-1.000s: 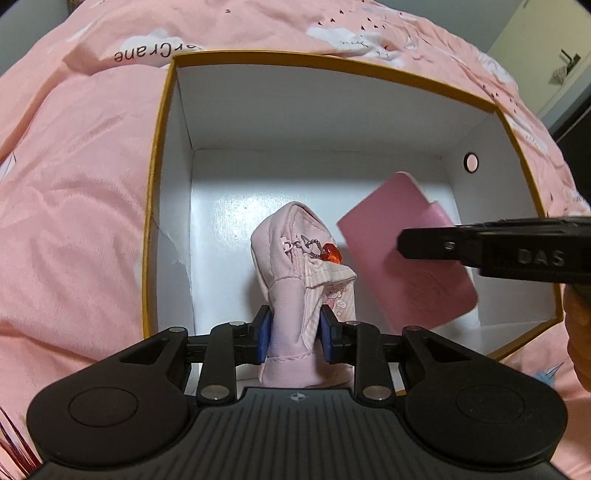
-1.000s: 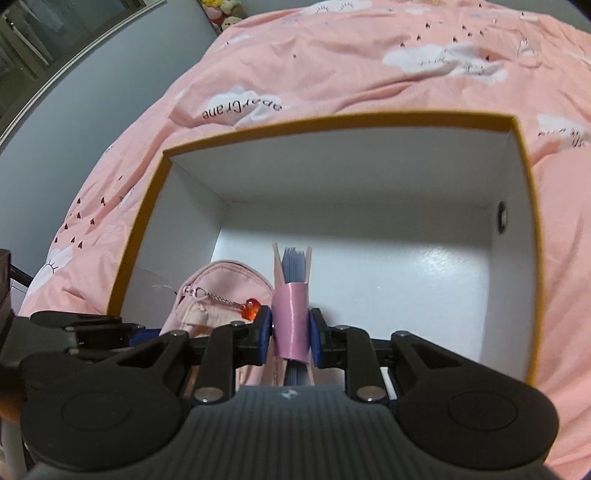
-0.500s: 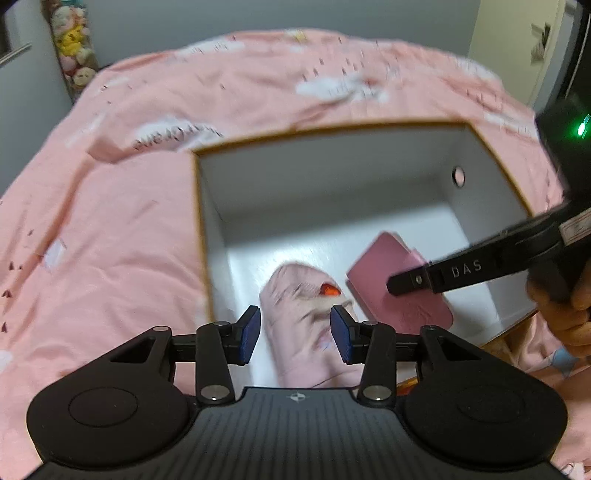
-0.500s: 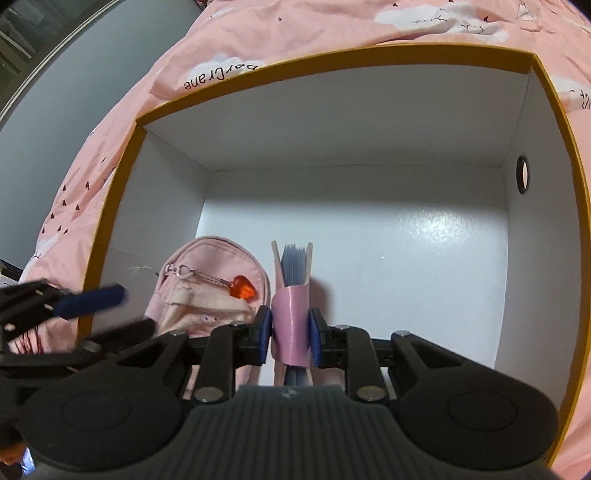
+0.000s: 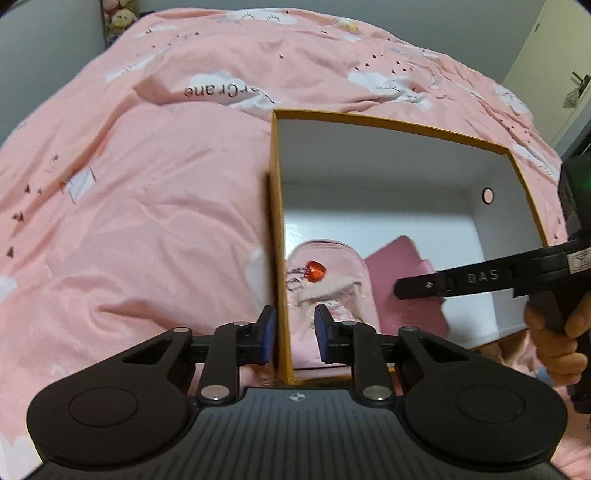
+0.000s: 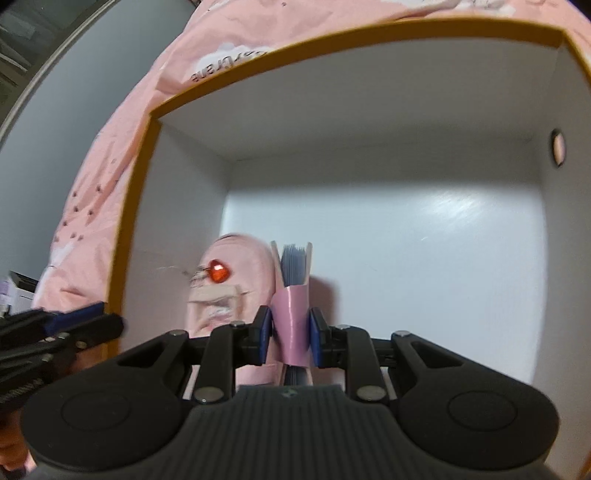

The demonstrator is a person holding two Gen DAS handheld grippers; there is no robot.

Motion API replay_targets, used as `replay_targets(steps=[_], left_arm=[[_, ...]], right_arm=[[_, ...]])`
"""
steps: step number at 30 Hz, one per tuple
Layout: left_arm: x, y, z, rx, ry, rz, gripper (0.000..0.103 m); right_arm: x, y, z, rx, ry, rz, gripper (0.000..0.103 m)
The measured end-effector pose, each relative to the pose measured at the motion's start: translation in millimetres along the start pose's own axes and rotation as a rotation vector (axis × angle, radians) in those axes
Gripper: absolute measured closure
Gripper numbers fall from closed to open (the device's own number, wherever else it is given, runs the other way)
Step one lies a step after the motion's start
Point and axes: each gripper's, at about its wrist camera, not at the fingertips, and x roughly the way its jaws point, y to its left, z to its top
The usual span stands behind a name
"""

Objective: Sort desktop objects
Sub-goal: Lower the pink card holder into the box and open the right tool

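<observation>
A white box with a yellow rim lies on a pink bedspread. A small pink pouch with a red heart charm lies on the box floor at its left wall. My left gripper is open and empty, raised, its jaws astride the box's left wall. My right gripper is shut on a pink card holder and holds it upright low inside the box, beside the pouch. In the left wrist view the card holder shows tilted behind the right gripper's finger.
The pink bedspread with cloud prints surrounds the box. The box's right wall has a round hole. Plush toys sit at the far left. A door stands at the right.
My left gripper let go of the pouch, opened, and drew back up and to the left over the box wall. My right gripper lowered the card holder deeper into the box.
</observation>
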Motion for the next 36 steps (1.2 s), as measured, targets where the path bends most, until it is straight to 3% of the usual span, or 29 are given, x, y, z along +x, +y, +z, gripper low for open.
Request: replay_targets(steps=[6, 9, 15, 20, 26, 31, 36], left_arm=[[-1, 2, -4, -0.013, -0.009, -0.007, 0.079], [-4, 6, -3, -0.031, -0.028, 0.005, 0.079], [-9, 7, -3, -0.04, -0.041, -0.023, 0.08], [-7, 7, -4, -0.054, -0.029, -0.019, 0.081], [-4, 2, -5, -0.035, -0.026, -0.017, 0.081], [-2, 4, -4, -0.038, -0.022, -0.019, 0.082], [-1, 3, -3, -0.034, -0.019, -0.014, 0.082]], right_arm=[[-1, 2, 2, 0.013, -0.006, -0.003, 0.08], [-13, 2, 4, 0.019, -0.054, -0.004, 0.08], [-17, 16, 14, 0.057, -0.104, 0.175, 0.08], [6, 29, 19, 0.074, -0.056, 0.26, 0.08], [28, 27, 16, 0.068, 0.002, 0.233, 0.08], [22, 38, 9, -0.069, -0.001, 0.083, 0.066], [19, 39, 11, -0.11, 0.015, 0.048, 0.057]])
